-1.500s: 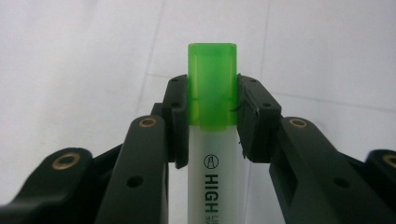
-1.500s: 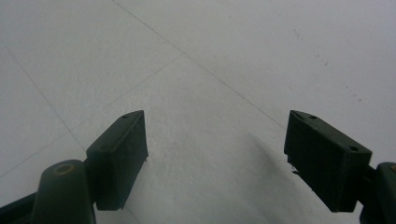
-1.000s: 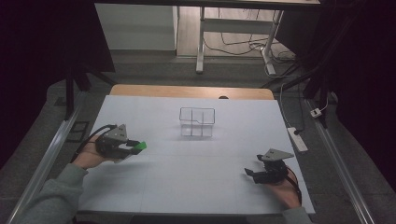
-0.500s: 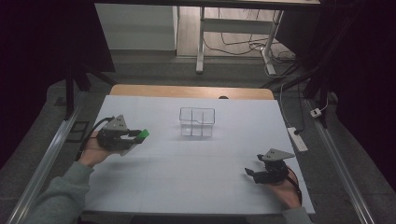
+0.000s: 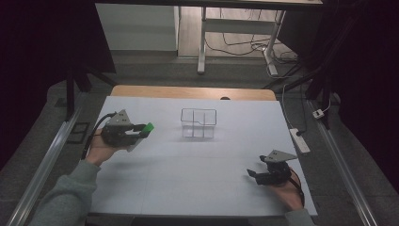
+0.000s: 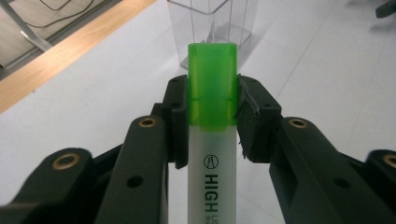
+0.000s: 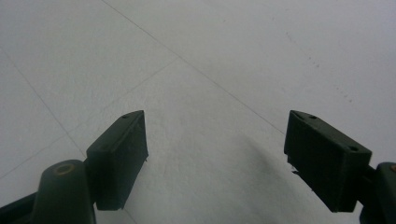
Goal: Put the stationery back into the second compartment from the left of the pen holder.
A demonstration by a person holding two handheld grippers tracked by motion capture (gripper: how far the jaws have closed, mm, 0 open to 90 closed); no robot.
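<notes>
Green-capped highlighter (image 6: 211, 140): clamped between the jaws of the left gripper (image 5: 136, 132), held above the white tabletop (image 5: 197, 165), cap pointing toward the clear plastic organiser (image 5: 198, 123) nearby. Right gripper (image 5: 256, 174): jaws spread wide, holding nothing, low over the tabletop's near right part.

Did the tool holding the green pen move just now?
Yes. The left tool carried the green pen up the table, nearer the clear box, which stayed put.

I see a white highlighter (image 6: 211, 154) with bright green cap and black lettering, a clear organizer (image 5: 198, 123), black jaws.
</notes>
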